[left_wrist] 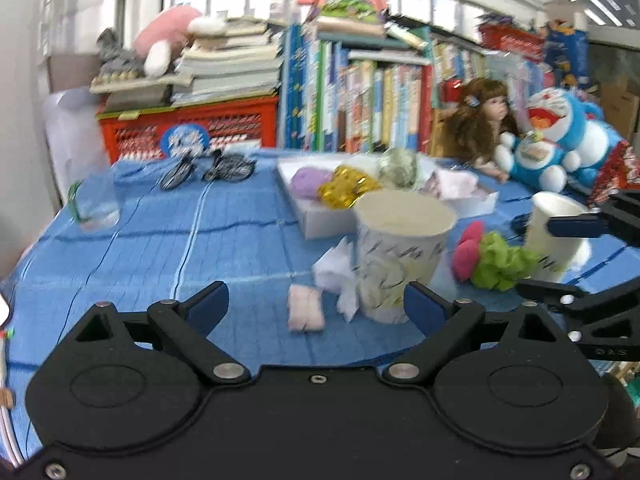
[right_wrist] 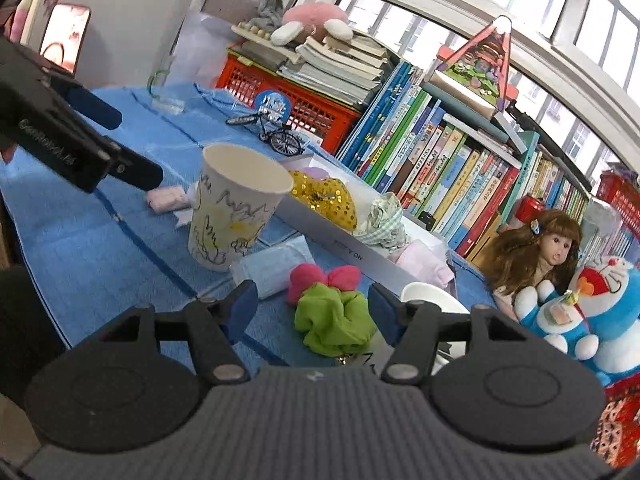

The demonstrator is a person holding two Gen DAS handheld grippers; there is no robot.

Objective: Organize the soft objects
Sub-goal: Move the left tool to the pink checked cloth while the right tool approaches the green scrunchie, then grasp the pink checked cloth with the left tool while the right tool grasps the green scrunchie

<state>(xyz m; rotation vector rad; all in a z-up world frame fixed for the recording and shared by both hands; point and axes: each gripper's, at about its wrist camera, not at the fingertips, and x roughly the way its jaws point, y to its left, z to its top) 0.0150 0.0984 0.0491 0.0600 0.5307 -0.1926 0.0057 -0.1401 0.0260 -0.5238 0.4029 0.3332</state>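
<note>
My left claw (left_wrist: 316, 300) is spread wide, holding nothing, before the scribbled paper cup (left_wrist: 402, 248); only this view shows the folded pink cloth (left_wrist: 306, 312) and crumpled white tissue (left_wrist: 334, 270) beside it; motion blur softens everything. My right claw (right_wrist: 310, 306) is spread too, flanking the ruffled green scrunchie (right_wrist: 334, 320) with its pink plush bow (right_wrist: 322, 276) on the blue quilted cloth (right_wrist: 100, 240); its view alone reveals a rolled pale-blue cloth (right_wrist: 276, 266); the second white cup (right_wrist: 430, 300) is half hidden behind my finger.

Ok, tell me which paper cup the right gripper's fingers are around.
The plain white cup at the table's right side; the right gripper straddles it. The doodled cup stands free beside the white tray.
</note>
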